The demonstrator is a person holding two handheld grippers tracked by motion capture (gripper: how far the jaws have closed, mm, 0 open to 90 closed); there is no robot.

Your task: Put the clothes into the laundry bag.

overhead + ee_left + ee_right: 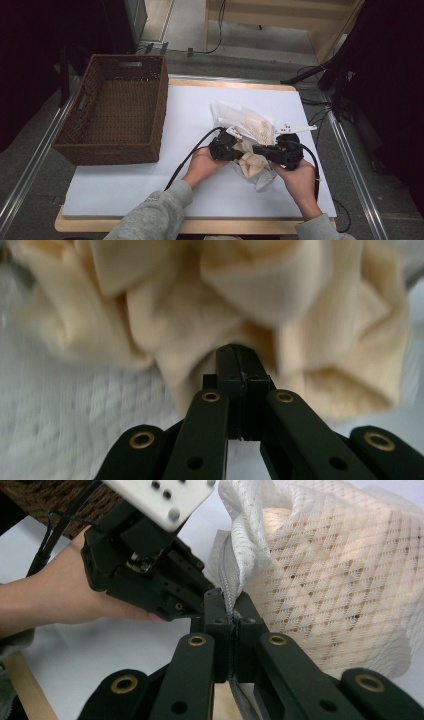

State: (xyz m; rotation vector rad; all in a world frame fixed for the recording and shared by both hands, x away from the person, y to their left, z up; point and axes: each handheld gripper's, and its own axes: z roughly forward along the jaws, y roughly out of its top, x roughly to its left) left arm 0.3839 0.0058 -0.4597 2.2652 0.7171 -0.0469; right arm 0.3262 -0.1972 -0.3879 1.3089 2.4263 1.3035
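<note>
At lower right of centre, our left gripper (239,149) pinches cloth (210,305), our right gripper (233,615) pinches the bag (320,575) edge; next, pull cloth free.

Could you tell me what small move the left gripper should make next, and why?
Probably draw the left gripper back, pulling the cream cloth out of the mesh bag. Its jaws are shut on a fold, and the right gripper pins the bag's zipper edge.
</note>
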